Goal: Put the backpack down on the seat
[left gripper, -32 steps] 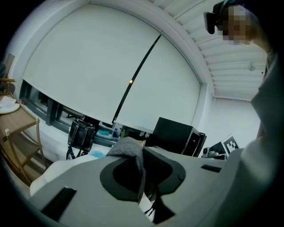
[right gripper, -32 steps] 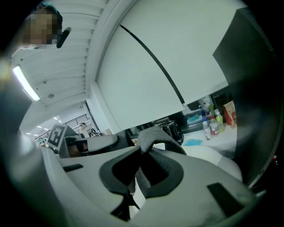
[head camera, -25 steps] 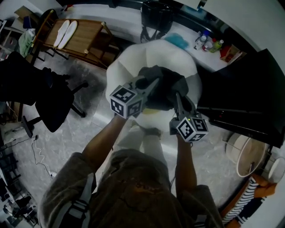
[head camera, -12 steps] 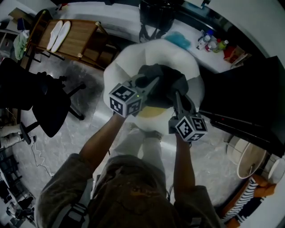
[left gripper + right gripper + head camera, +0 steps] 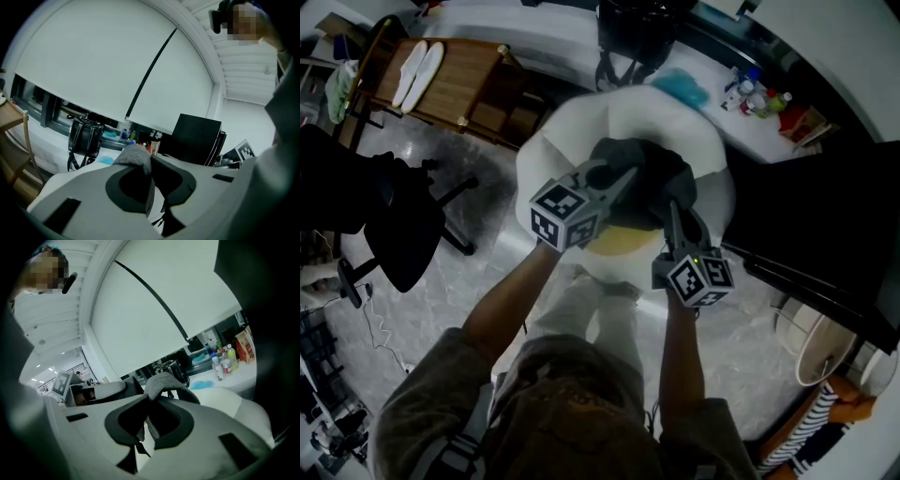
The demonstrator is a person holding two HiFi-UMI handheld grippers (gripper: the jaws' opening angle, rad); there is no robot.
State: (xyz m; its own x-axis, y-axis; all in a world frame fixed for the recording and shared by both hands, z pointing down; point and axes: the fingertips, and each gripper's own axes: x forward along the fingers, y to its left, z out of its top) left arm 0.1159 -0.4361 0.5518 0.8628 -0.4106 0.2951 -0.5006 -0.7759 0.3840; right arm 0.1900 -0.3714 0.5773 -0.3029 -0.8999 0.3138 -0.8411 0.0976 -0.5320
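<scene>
A dark grey backpack (image 5: 645,180) hangs over a white rounded seat (image 5: 553,155); whether it touches the seat I cannot tell. My left gripper (image 5: 614,176) reaches in from the lower left and is shut on a grey strap of the backpack. In the left gripper view the strap (image 5: 134,157) sticks up from between the shut left gripper (image 5: 151,161). My right gripper (image 5: 675,208) comes in from the lower right, shut on another strap. That strap (image 5: 164,380) loops up out of the right gripper (image 5: 149,401) in its own view.
A yellowish patch (image 5: 614,242) shows on the seat under the backpack. A black bag (image 5: 633,33), a blue cloth (image 5: 680,89) and bottles (image 5: 759,98) stand on the white counter behind. A wooden rack (image 5: 455,80) and a black office chair (image 5: 394,220) are left, a black panel (image 5: 825,216) right.
Both grippers have sunk a little towards the seat with the backpack still hanging from them. Their grip on the straps is unchanged.
</scene>
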